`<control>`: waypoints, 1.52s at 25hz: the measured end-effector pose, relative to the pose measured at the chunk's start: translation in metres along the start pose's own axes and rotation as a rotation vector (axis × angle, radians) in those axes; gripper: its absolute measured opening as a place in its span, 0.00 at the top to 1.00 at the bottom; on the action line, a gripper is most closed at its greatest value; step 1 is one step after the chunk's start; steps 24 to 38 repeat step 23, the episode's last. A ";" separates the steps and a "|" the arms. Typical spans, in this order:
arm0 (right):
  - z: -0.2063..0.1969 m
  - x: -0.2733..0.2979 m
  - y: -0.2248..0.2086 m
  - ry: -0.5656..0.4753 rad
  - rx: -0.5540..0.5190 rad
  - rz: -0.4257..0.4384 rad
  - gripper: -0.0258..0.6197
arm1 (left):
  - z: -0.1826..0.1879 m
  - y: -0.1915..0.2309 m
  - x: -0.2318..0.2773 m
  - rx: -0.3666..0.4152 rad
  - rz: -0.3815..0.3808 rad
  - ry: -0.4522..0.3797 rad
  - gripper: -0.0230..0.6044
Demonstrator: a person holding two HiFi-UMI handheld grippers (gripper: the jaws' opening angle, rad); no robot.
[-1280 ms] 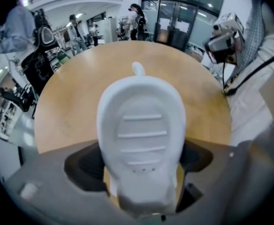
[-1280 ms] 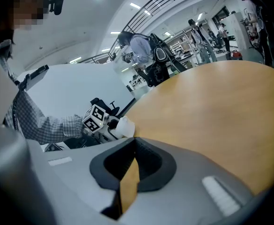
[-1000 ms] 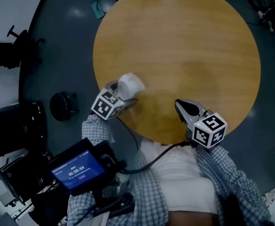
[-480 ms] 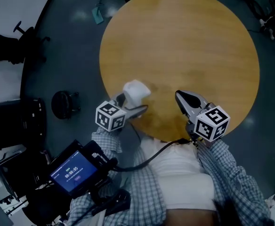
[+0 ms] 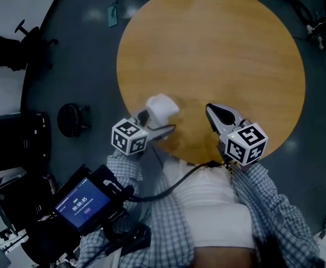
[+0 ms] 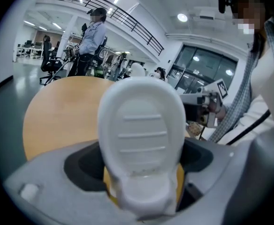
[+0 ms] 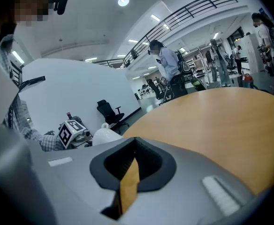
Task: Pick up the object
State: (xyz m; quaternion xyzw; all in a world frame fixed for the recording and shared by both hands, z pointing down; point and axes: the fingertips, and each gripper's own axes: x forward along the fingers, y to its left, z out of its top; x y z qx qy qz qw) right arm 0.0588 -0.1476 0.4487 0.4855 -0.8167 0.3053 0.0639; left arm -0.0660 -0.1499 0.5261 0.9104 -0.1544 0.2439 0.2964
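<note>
The object is a white, oval plastic piece with raised ridges point(image 5: 162, 108), held over the near left edge of the round wooden table point(image 5: 219, 49). My left gripper point(image 5: 154, 120) is shut on it. In the left gripper view the white piece point(image 6: 141, 139) fills the middle, clamped between the jaws of the left gripper point(image 6: 144, 175). My right gripper point(image 5: 214, 111) hovers over the table's near edge with its jaws shut and empty. The right gripper view shows the right gripper point(image 7: 132, 168) closed, with the white piece point(image 7: 106, 136) off to its left.
Dark floor surrounds the table. A black office chair point(image 5: 6, 54) and a round stool point(image 5: 72, 120) stand at the left. A black device with a lit screen point(image 5: 79, 205) hangs near my left sleeve. A person point(image 7: 167, 71) stands beyond the table's far side.
My left gripper, still holding the white piece, has shifted slightly toward me along the table's edge. The right gripper has stayed where it was.
</note>
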 end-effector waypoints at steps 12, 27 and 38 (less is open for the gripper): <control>-0.001 0.002 0.002 0.013 -0.002 0.008 0.96 | -0.001 -0.001 0.002 -0.003 -0.003 0.001 0.23; -0.005 0.004 0.000 0.015 0.008 0.006 0.96 | -0.004 0.004 0.005 -0.014 0.002 0.002 0.23; -0.005 0.004 0.000 0.015 0.008 0.006 0.96 | -0.004 0.004 0.005 -0.014 0.002 0.002 0.23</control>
